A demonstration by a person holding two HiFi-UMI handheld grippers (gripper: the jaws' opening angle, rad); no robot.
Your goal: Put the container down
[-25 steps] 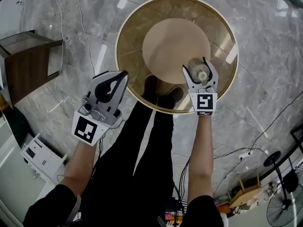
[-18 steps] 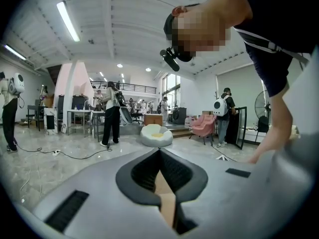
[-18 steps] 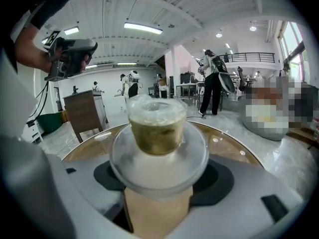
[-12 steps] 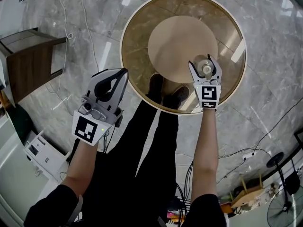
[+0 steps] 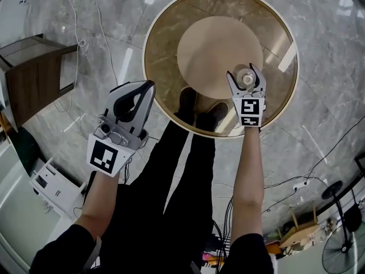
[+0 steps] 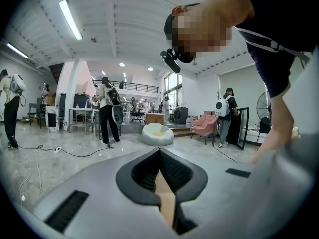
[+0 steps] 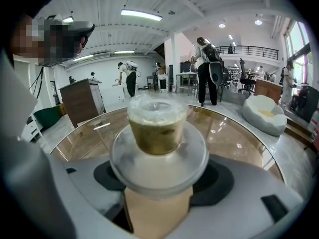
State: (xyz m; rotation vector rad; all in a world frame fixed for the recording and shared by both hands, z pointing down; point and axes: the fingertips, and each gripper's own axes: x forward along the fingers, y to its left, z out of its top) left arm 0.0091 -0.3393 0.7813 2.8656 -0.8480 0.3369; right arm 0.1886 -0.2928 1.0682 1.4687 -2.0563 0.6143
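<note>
head view looks down on a grey marble floor (image 5: 325, 44) strung with cables, a dark wooden cabinet (image 5: 34, 79) at the left. a round glass table (image 5: 162, 84) with a gold rim stands ahead, a pale disc base showing through it. left gripper view takes in a big open hall with ceiling strip lights, a white beanbag (image 6: 157, 133) and a pink armchair (image 6: 205, 126).

left tongs (image 5: 149, 87) hang off the table, pressed together on nothing. right tongs (image 5: 244, 74) are clamped around the container (image 5: 246, 79), a clear tub of brownish-green stuff, over the glass near the person's side. whether it touches the glass cannot be told. each cube carries a black-and-white square marker (image 5: 248, 108); no writing is legible.
</note>
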